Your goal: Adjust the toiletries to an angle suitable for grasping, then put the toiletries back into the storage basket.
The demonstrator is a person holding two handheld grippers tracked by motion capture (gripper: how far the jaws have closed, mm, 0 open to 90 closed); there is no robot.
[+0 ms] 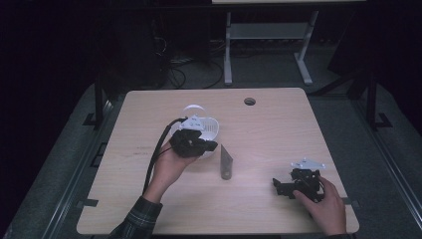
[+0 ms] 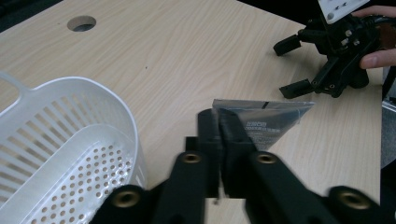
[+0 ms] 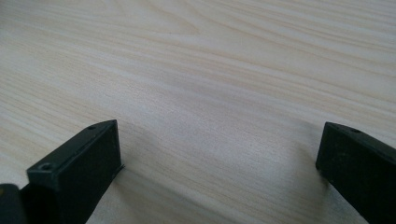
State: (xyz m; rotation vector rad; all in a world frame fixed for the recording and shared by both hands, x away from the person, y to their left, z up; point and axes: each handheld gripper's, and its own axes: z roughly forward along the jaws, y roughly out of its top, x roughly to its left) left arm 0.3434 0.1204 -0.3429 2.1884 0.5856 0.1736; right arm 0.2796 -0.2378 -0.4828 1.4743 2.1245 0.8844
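Nearest the person, the right tongs (image 1: 284, 187) rest low on the pale wooden desk (image 1: 278, 129) near its front right corner, held by the right hand (image 1: 326, 204). Their jaws stand spread wide, with nothing but bare wood grain between them in the right gripper view. A grey three-cornered plate (image 1: 307, 163) sits on top of them.

Left of that, a plaid sleeve (image 1: 135, 219) leads up to the left hand (image 1: 169, 167), which holds the left tongs (image 1: 211, 146) raised above the desk, a black cable (image 1: 154, 154) trailing back from them. In the left gripper view their jaws are pressed together with nothing pinched between them.

Between the two hands, a flat grey packet (image 1: 226, 162) lies on the desk; seen from the left tongs (image 2: 219, 119), the packet (image 2: 264, 122) sits just past the jaw tips, small print on its face too fine to read.

Beside the left tongs stands a white slotted basket (image 1: 205, 127) with a perforated bottom and a thin handle (image 2: 11, 83).

Farther back, a round hole (image 1: 250, 101) pierces the desk near its far edge, and beyond it a white desk frame (image 1: 268, 35) stands in the dark room.
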